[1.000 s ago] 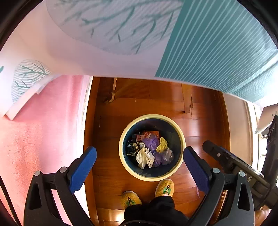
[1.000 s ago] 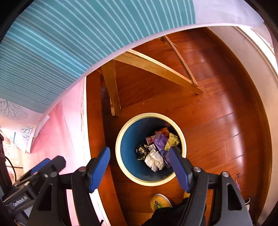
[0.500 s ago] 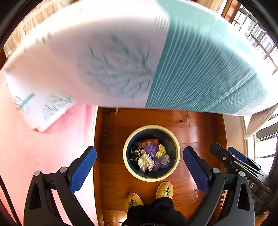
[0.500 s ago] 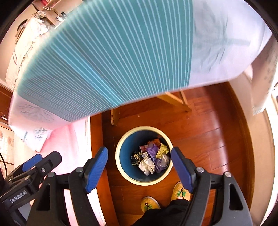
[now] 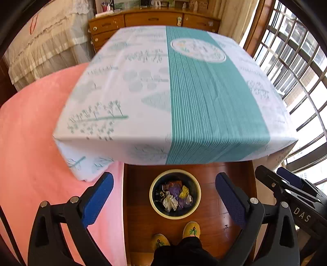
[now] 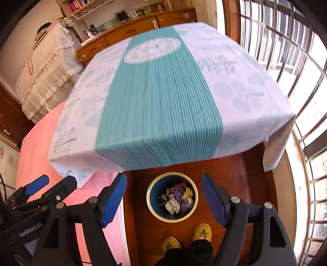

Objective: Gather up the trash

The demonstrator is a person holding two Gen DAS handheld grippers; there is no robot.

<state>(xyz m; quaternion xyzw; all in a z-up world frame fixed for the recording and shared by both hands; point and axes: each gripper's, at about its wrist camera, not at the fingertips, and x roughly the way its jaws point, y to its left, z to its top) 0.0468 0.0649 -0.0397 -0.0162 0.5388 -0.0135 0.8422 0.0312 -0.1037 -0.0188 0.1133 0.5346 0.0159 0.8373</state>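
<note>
With the crumpled paper and wrappers (image 5: 175, 195) lying in the round cream-rimmed blue bin (image 5: 152, 199), the left gripper (image 5: 164, 201) and right gripper (image 6: 163, 201) are being held wide apart and empty, best kept clear of the teal-striped tablecloth (image 5: 204, 98) while more litter is being sought

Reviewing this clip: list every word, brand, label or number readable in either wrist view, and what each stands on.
"DAS": white letters on the right gripper body, at the left wrist view's right edge; possibly cut off.
"GenRobot.AI": on the left gripper body, at the right wrist view's lower left.
Book spines on the shelf, items on the dresser and wrappers in the trash bin: too small to read.
</note>
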